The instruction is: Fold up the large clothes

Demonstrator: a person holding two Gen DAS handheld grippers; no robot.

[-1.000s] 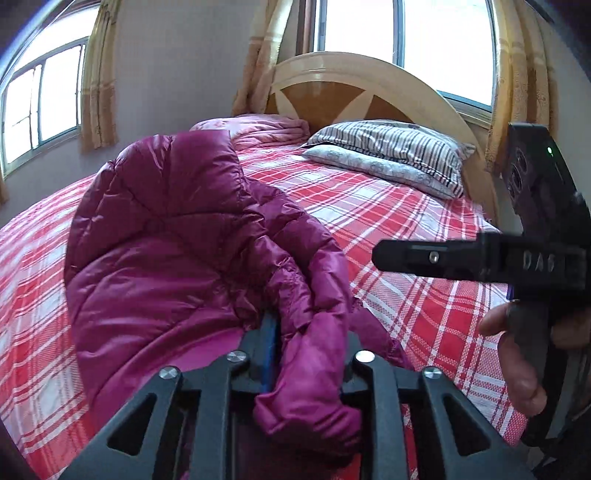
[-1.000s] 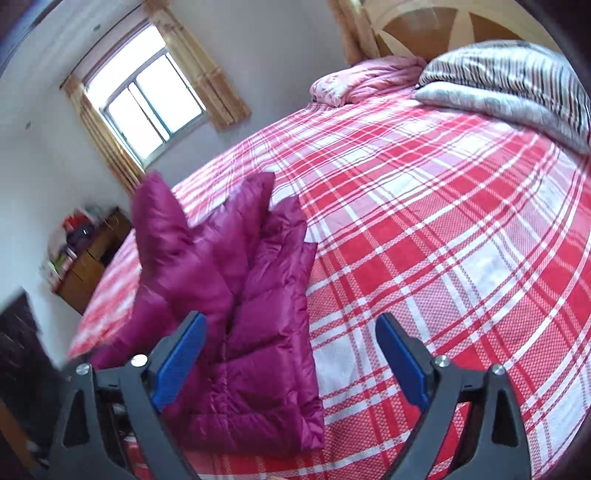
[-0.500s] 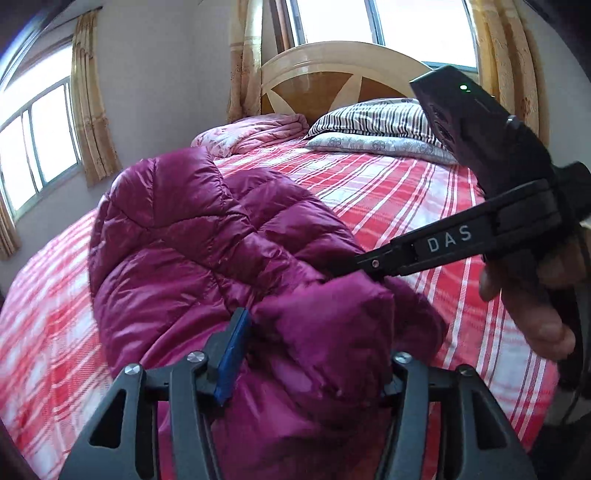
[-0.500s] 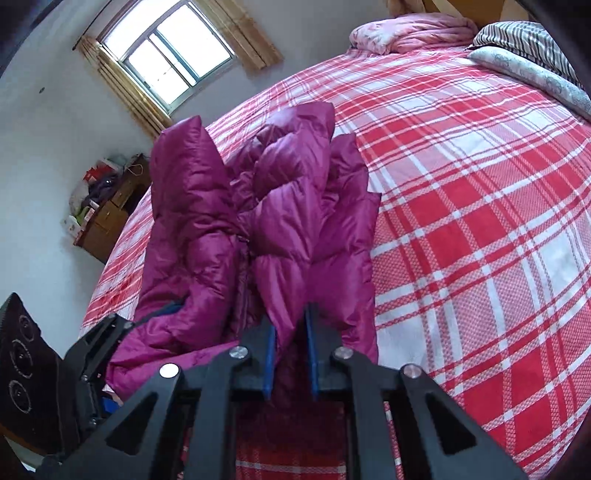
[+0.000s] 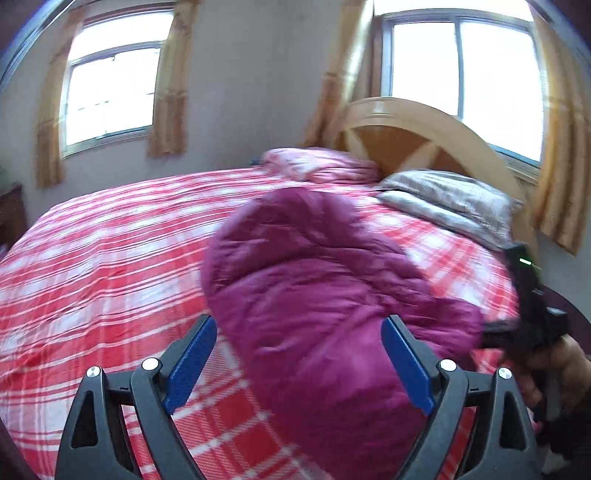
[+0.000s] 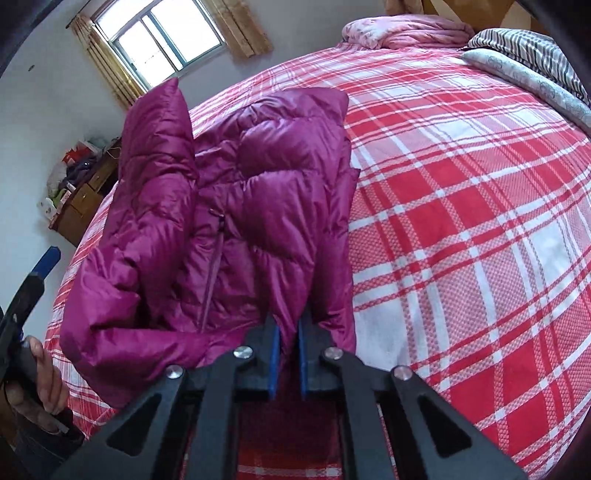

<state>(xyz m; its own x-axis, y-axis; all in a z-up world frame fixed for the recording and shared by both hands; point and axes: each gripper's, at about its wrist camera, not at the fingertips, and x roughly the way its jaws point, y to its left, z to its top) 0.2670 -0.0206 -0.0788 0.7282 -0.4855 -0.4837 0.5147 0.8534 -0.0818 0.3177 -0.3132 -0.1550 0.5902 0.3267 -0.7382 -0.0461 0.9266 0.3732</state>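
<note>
Red-and-white plaid bed [image 6: 461, 221] carries the magenta puffer jacket [image 6: 236, 206], bunched at centre-left of the right wrist frame. Right gripper [image 6: 288, 354] fingers pinch its near hem. Left gripper [image 5: 299, 365] fingers have just been opening, now wide beside the jacket. No readable writing.

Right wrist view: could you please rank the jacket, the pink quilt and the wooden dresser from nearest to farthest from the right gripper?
1. Jacket: pinched between the jaws of the right gripper.
2. Wooden dresser: left, beyond the bed's edge.
3. Pink quilt: top, at the bed's far end.
</note>
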